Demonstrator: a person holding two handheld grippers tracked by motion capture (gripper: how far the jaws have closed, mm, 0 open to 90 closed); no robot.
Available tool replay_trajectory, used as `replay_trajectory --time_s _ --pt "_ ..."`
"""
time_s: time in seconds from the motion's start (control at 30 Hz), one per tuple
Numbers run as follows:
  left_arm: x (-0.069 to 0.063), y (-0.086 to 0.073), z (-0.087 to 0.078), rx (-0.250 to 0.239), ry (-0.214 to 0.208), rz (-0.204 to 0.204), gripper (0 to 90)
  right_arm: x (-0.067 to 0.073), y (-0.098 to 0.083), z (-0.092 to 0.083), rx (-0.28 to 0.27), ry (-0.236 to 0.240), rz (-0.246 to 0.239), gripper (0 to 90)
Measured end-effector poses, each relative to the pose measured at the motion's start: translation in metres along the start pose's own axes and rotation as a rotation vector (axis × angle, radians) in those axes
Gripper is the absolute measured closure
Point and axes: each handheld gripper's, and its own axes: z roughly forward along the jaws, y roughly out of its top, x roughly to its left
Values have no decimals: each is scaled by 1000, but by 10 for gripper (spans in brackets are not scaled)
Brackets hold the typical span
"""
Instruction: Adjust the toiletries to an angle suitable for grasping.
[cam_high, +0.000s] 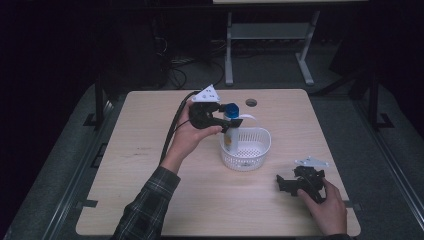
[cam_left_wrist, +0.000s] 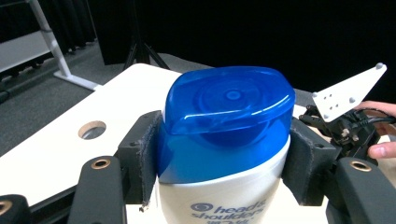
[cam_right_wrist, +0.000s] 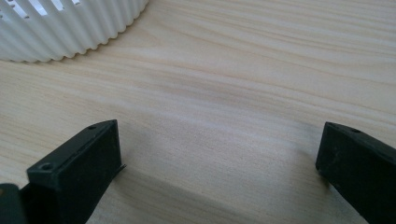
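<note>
Your right tongs (cam_right_wrist: 219, 163) gape over bare table (cam_right_wrist: 224, 93), nothing between the jaws; ahead and left, the white basket (cam_right_wrist: 70, 28) blocks the way. Your left tongs (cam_left_wrist: 224, 154) have no spare room, the shampoo bottle (cam_left_wrist: 224, 140) filling the gap.

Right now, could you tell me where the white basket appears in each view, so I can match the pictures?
High view: basket right of table centre, bottle standing in it.
Left gripper view: not visible.
Right gripper view: ribbed wall at top left.
Shared landmark: the wooden table, visible in all three.
</note>
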Motion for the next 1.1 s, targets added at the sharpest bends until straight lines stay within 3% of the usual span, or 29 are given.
replay_trajectory --time_s 1.1 --pt "2 -36 20 56 -9 -29 368 0 0 0 0 -1 0 0"
